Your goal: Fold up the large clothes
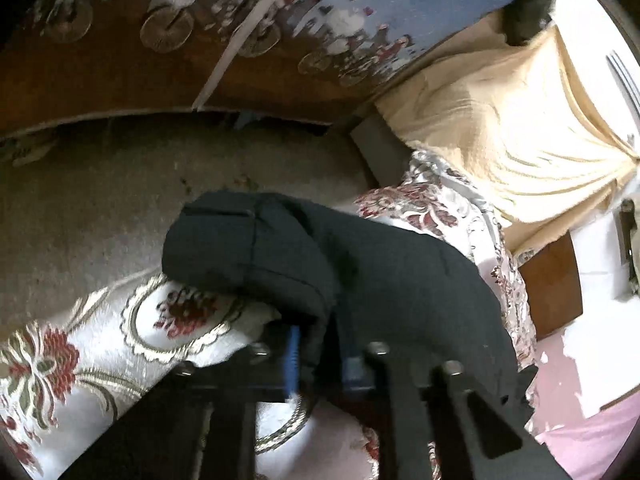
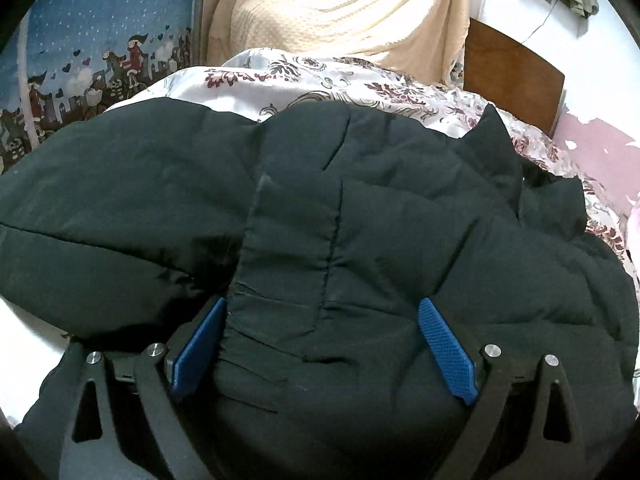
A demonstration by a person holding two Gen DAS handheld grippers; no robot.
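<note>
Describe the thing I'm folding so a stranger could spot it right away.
Find the bed with the white, red-flowered bedspread, in front of a cream blanket. On it lies the black padded jacket, gripped by the left gripper. It is the only plain dark, puffy item among pale patterned fabrics.

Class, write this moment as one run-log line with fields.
step: fold | item: black padded jacket on floral bedspread | left gripper: shut on jacket | right gripper: open, straddling jacket
</note>
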